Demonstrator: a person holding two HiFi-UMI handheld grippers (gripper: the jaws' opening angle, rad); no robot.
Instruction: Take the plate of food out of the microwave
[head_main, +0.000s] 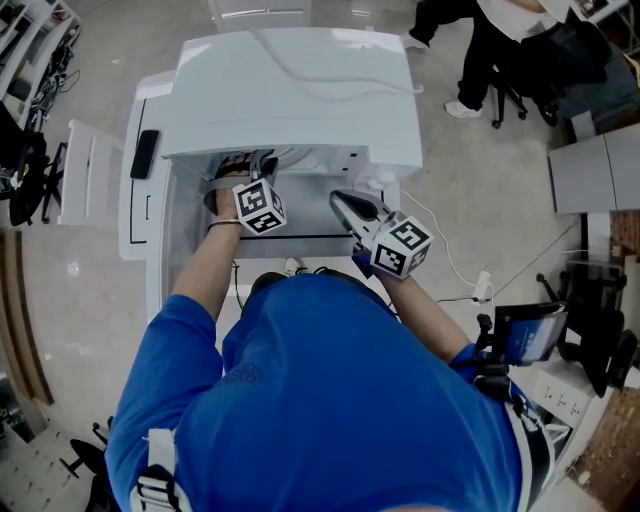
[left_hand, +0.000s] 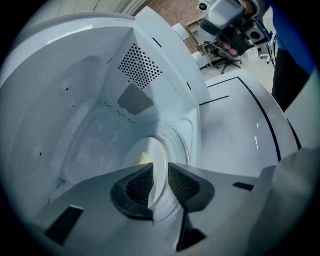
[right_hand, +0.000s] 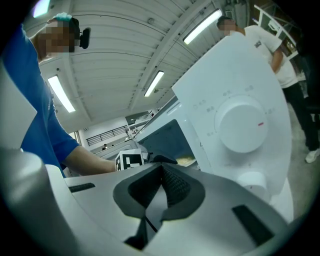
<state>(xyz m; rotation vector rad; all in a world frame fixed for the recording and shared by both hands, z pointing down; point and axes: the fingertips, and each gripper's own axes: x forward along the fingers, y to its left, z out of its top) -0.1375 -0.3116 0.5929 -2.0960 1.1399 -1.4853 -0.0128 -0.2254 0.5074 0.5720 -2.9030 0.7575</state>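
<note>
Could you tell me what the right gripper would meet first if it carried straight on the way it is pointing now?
Probably the microwave, at its front where the dark opening meets the control panel. The right gripper, shut and empty, aims about there, though depth is unclear.

The microwave (head_main: 300, 90) stands open at the front, and its cavity (left_hand: 75, 125) can be reached only through that mouth. The left gripper (left_hand: 160, 173) takes up the left part of the opening, clamped on the rim of the plate (left_hand: 150, 150). Cavity walls close in on the other sides, with room over the plate's food side. Right of the opening, the control panel (right_hand: 240, 100) and its dial (right_hand: 243, 125) bar the way. The right gripper (right_hand: 161, 170), jaws together and empty, hangs just before them. A gap between the two grippers leads to the opening's right part. A cable (head_main: 450, 255) trails off at the right.
</note>
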